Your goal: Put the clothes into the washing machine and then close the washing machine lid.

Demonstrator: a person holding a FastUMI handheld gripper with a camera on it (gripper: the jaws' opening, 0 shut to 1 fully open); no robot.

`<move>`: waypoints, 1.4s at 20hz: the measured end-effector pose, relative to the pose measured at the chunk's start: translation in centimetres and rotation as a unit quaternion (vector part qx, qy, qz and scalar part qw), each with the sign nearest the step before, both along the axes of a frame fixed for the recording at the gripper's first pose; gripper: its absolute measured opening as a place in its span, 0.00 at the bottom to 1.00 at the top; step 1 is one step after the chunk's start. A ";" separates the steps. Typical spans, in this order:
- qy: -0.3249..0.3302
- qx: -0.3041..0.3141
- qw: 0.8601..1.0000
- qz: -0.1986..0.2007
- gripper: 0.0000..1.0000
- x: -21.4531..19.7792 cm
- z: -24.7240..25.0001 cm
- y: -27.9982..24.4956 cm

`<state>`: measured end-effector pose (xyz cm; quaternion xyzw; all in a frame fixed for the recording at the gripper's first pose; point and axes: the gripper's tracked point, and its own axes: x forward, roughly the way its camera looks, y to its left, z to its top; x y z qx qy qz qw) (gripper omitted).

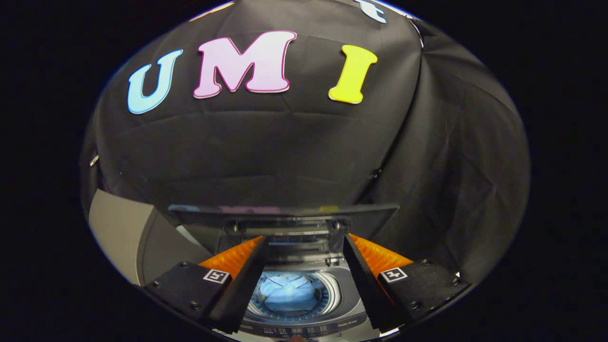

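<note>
We see the gripper [304,285] spread open, nothing pinched, its ridged wedge-shaped fingers [232,259] at 7 and 5 o'clock, each carrying a square tag. Between them sits the washing machine [349,311], a light blue folded shirt [289,292] inside its round perforated drum [327,297], and the dark glossy lid [285,213] raised behind at 12 o'clock. Control-panel print is too small to read, and the front edge is cut off.
</note>
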<state>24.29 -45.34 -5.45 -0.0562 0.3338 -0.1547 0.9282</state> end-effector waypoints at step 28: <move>0.019 0.004 1.000 -0.020 1.00 6.2 -4.4 -0.4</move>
